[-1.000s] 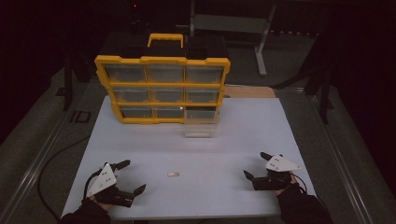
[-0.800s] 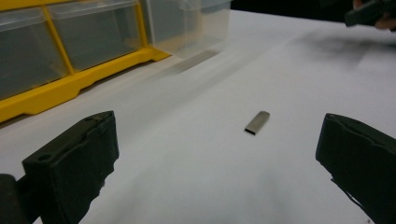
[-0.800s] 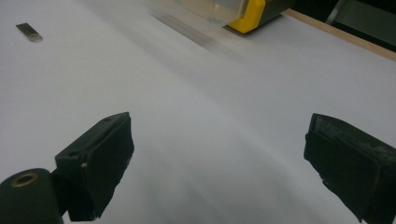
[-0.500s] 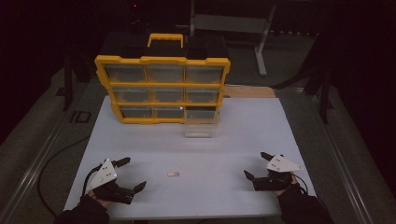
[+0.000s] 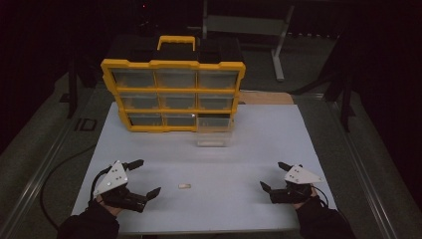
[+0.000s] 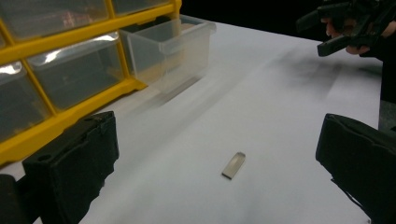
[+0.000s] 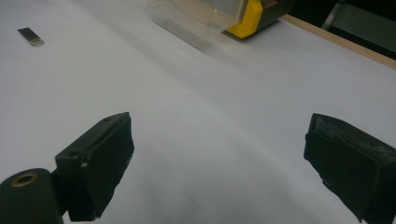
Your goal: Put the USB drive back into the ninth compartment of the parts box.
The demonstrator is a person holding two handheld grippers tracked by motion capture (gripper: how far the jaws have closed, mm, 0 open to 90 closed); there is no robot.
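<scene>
A wide-open left claw (image 5: 140, 177) is lining up squarely over the small chip (image 5: 184, 186), needing a low, centred pinch.

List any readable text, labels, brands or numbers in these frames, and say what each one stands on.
"ID": pale marks on the dark floor left of the white table; blurred, so the reading is uncertain.
No readable text on the yellow drawer organizer, the small flat piece, the pulled-out clear drawer, or either gripper.
</scene>
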